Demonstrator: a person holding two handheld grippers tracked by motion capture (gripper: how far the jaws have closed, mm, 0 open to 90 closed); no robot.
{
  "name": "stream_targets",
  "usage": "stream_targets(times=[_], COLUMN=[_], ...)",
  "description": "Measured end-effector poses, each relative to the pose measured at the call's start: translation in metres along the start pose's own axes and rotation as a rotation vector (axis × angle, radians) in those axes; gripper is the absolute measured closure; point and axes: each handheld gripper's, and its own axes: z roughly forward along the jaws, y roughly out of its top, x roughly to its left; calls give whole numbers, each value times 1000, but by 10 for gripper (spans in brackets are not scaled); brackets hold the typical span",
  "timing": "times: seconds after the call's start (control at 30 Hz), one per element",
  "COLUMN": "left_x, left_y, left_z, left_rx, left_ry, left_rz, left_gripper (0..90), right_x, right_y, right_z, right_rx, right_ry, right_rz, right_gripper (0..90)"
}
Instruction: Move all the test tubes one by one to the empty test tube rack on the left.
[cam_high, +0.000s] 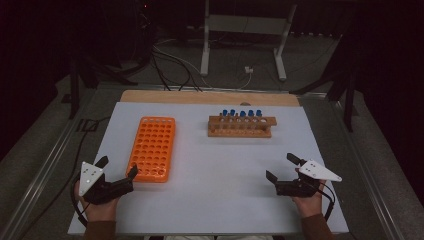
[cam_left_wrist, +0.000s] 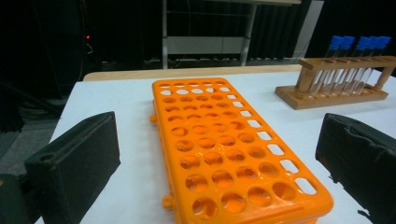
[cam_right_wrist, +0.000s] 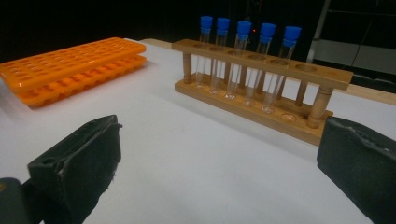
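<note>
An orange plastic tube rack (cam_high: 152, 148) with many empty holes lies left of centre on the white table (cam_high: 215, 200). A wooden rack (cam_high: 241, 126) at the back holds several clear test tubes with blue caps (cam_high: 242, 113). My left gripper (cam_high: 117, 166) rests near the front left corner, open and empty, just beside the orange rack (cam_left_wrist: 224, 144). My right gripper (cam_high: 282, 167) sits at the front right, open and empty, facing the wooden rack (cam_right_wrist: 261, 93) and its tubes (cam_right_wrist: 243, 60) from some distance.
The wooden rack's rightmost hole (cam_right_wrist: 306, 68) holds no tube. A wooden strip (cam_high: 210, 97) borders the table's far edge. Beyond it stand metal stand legs (cam_high: 242, 45) and cables (cam_high: 175, 65) on the floor. Bare table lies between the grippers.
</note>
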Motion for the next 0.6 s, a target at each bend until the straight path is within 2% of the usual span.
stream_targets(times=[0.07, 0.2, 0.27, 0.5, 0.6], left_x=[1, 1, 3, 2, 1], left_y=[0, 2, 1, 2, 2], left_z=[-1, -5, -5, -4, -2], left_rx=[-4, -16, -15, -22, -18], left_ry=[12, 52, 53, 55, 36], left_rz=[-3, 22, 5, 1, -5], left_gripper=[7, 7, 7, 8, 7], right_x=[1, 1, 0, 0, -1], right_y=[0, 0, 0, 0, 2], right_z=[0, -2, -2, -1, -2], right_rx=[1, -1, -3, -10, -19], right_ry=[-3, -10, -13, -17, -2], right_rz=[-1, 4, 4, 9, 28], right_gripper=[0, 0, 0, 0, 0])
